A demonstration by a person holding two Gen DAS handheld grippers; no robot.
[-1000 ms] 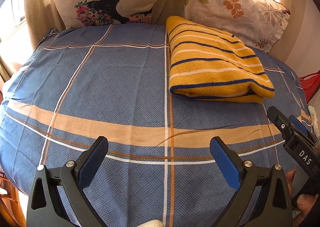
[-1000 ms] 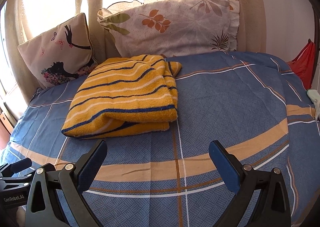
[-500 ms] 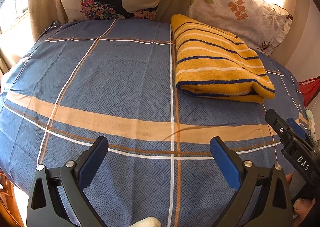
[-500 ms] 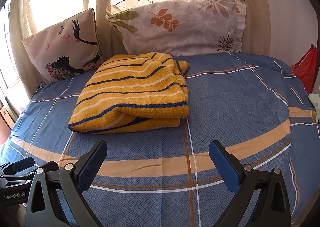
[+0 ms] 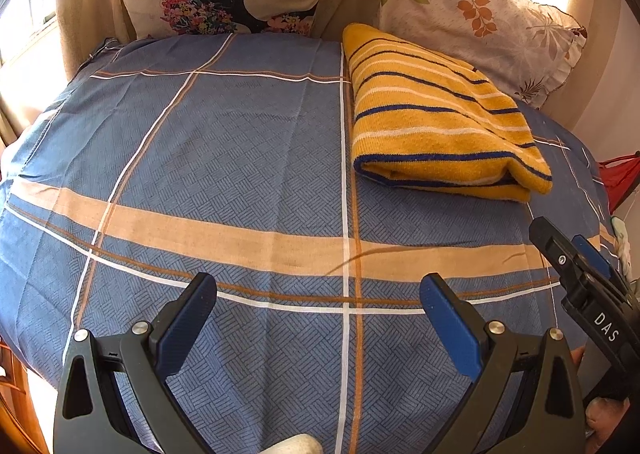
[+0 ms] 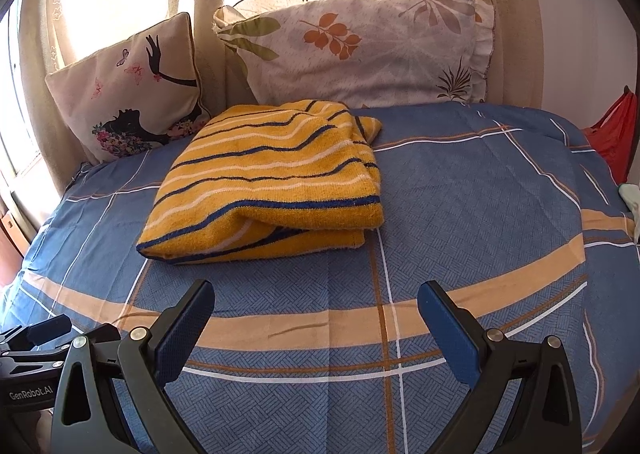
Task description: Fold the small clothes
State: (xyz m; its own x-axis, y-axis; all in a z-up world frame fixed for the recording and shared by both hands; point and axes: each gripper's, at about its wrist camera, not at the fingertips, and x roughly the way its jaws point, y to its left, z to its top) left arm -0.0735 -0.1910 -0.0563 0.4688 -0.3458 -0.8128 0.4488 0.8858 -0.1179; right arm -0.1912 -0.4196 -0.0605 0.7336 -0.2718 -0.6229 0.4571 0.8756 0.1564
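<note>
The yellow garment [image 6: 268, 182] lies folded on the blue checked bedsheet [image 6: 460, 214], toward the head of the bed and just in front of the leaf-print pillow [image 6: 360, 54]. It is a thick, fuzzy knit in mustard yellow, crossed by thin dark blue and white stripes, and it sits as a neat rectangular bundle of several layers. Its near edge shows the stack plainly: a top flap with a blue border stripe, a small gap beneath it, then more yellow layers resting on the sheet. At the far right corner a bit of the fabric pokes out past the fold (not quite tucked in). From the left wrist view the same garment [image 5: 436, 122] sits to the right of the sheet's white centre line, its rounded folded edge facing the camera.

The left gripper [image 5: 318, 300] hovers over the near part of the bed, its 2 blue-padded jaws spread wide with nothing between them, well apart from the garment. The right gripper [image 6: 316, 304] is likewise spread wide and holding nothing, the garment lying ahead of it and slightly to the left. A second cushion [image 6: 128, 94], printed with a dark silhouette and flowers, leans beside the leaf-print pillow, close to the garment's far left corner
</note>
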